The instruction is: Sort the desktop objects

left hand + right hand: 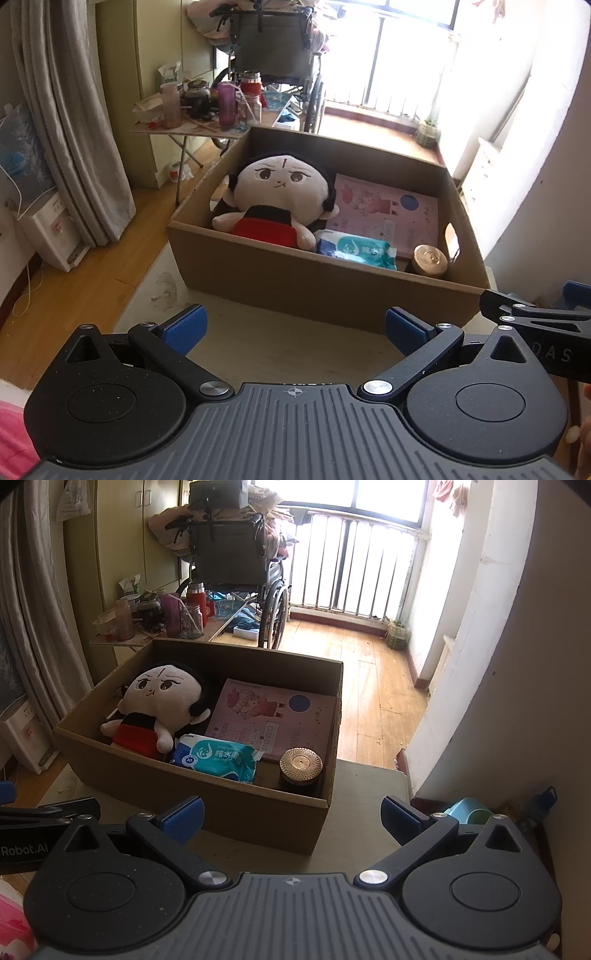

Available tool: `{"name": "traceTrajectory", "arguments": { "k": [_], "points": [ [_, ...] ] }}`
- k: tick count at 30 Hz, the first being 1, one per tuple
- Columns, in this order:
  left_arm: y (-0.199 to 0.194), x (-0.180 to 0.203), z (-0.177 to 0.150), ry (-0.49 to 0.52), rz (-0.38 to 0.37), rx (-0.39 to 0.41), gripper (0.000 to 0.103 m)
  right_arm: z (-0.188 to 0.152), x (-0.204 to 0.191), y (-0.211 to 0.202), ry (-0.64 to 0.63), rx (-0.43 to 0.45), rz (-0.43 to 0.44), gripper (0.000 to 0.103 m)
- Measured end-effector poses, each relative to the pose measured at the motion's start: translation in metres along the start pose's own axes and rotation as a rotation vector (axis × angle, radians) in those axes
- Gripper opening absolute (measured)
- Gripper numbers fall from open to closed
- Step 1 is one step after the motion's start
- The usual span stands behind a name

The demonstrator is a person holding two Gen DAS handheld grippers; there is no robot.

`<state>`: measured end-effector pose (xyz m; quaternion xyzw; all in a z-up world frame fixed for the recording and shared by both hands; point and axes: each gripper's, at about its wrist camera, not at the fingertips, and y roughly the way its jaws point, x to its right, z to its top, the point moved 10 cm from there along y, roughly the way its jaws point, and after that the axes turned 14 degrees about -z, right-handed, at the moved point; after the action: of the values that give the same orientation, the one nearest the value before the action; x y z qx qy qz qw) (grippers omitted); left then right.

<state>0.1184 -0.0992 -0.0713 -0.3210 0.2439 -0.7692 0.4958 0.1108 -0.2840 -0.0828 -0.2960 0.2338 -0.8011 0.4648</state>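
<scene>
Lived-in home, looks like a bedroom/living rm w/ enclosed balcony. Wood plank floor [373, 686], grey curtains [70, 122] at left, yellow-green wardrobe doors [122, 535] behind. Wheelchair [236, 565] piled w/ clothes & bags by the barred window [354, 565]. Small folding table [184, 129] crowded w/ bottles, jars, a red thermos [251, 82], tissue pack. White appliance [51, 232] on floor by the curtains, potted plant [398, 633] near the balcony wall. Cardboard box [207, 812] on the bench holds a plush doll [159, 705] & wet wipes [218, 758] — household stuff, not office/lab.
</scene>
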Motion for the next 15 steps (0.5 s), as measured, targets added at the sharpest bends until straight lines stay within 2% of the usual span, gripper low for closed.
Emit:
{"name": "traceTrajectory", "arguments": {
  "k": [15],
  "points": [
    [0.0003, 0.0033, 0.0023, 0.008, -0.003, 0.003, 0.103, 0.0015, 0.0026, -0.0002, 0.002, 0.000, -0.001, 0.103]
  ]
}}
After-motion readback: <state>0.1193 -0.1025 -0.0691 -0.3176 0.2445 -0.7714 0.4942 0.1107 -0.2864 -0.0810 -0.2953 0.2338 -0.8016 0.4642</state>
